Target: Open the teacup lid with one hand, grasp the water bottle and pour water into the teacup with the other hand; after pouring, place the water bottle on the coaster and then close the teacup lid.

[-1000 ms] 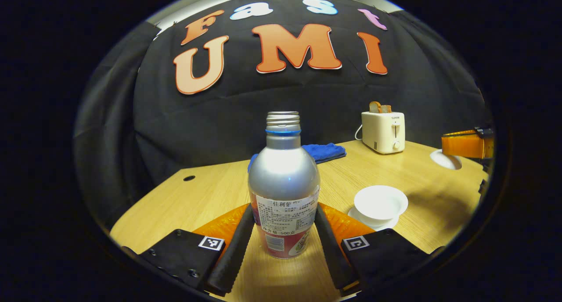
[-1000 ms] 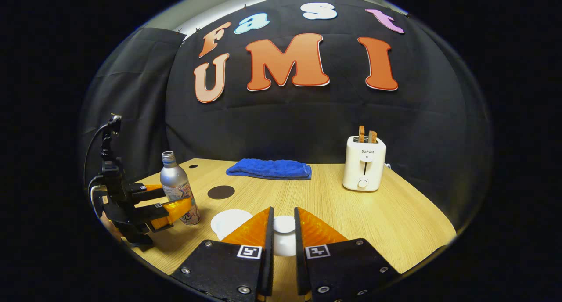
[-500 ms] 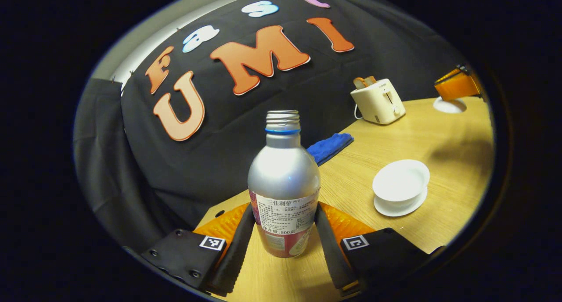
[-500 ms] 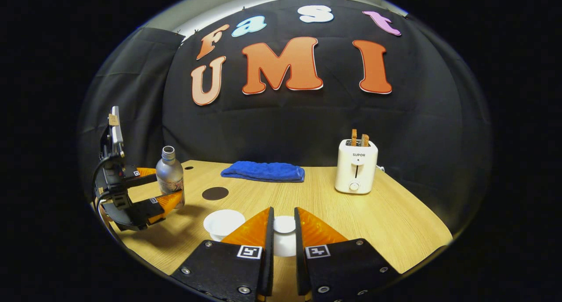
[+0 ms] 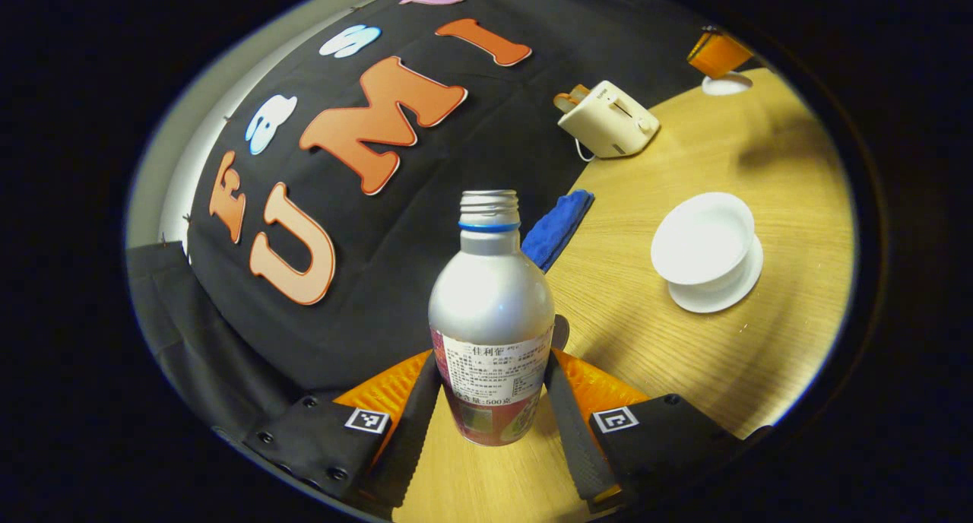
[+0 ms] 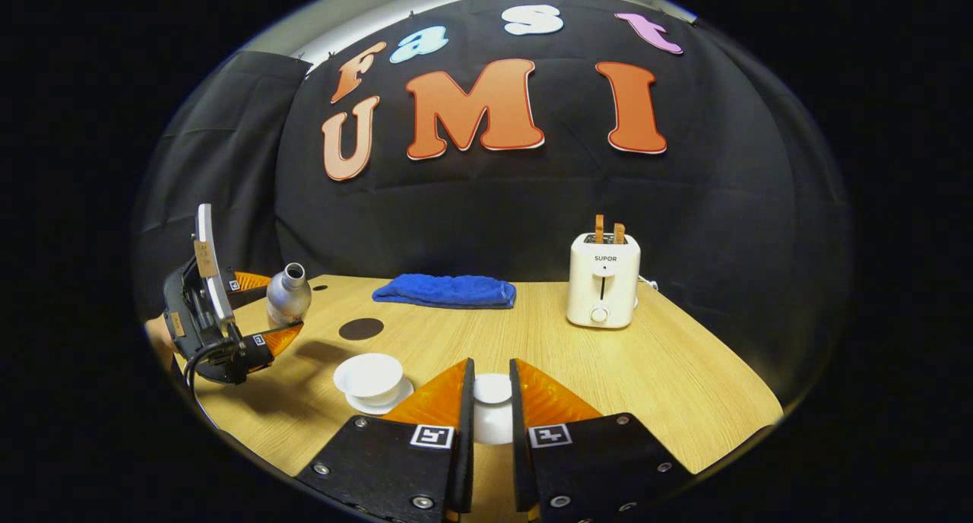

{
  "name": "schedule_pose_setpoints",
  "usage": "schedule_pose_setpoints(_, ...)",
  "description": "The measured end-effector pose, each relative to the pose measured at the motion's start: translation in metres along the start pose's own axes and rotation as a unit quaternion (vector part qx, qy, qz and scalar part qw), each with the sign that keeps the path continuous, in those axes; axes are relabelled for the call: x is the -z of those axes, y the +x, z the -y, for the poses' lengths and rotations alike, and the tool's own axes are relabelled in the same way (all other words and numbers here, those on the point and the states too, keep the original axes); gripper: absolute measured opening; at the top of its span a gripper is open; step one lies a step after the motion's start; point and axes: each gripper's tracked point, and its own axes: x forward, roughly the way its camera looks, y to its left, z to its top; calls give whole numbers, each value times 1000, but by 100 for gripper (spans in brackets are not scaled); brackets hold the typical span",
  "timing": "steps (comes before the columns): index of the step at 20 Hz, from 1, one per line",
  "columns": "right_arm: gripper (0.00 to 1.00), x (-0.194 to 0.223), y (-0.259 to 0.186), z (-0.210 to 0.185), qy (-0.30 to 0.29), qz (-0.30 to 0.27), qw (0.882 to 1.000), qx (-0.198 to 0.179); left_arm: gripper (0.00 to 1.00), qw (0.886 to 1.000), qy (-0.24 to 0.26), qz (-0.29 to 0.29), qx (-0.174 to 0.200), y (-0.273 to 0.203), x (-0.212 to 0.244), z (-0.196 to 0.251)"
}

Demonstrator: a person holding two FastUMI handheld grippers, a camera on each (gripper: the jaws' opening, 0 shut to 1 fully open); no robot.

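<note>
Water bottle (image 5: 491,302): silver body, blue neck ring, white printed label over a red lower band. Teacup (image 5: 704,239): plain white, on a white saucer (image 5: 722,293). Lid (image 6: 492,390): white. Coaster (image 6: 361,329): dark brown. Desk (image 6: 669,378): light wood grain. Towel (image 6: 445,290): blue. Toaster (image 6: 603,280): cream.

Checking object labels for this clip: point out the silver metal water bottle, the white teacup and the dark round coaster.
Silver metal water bottle (image 5: 491,295), left gripper view, on its shoulder.
White teacup (image 5: 703,238), left gripper view, inside its bowl.
Dark round coaster (image 6: 361,328), right gripper view, on its top face.
</note>
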Motion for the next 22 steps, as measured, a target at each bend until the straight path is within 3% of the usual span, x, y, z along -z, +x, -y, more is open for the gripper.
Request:
schedule_pose_setpoints(10, 22, 4, 3, 16, -13, 8, 1000, 6, 82, 987, 160, 10, 8, 3, -13, 12)
schedule_pose_setpoints(15, 22, 9, 5, 21, -8, 4, 1000, 4, 86, 970, 242, 18, 4, 1, -19, 12)
schedule_pose_setpoints(22, 22, 8, 2, 18, -16, 13, 1000, -4, 82, 944, 328, 35, -11, -5, -32, 3)
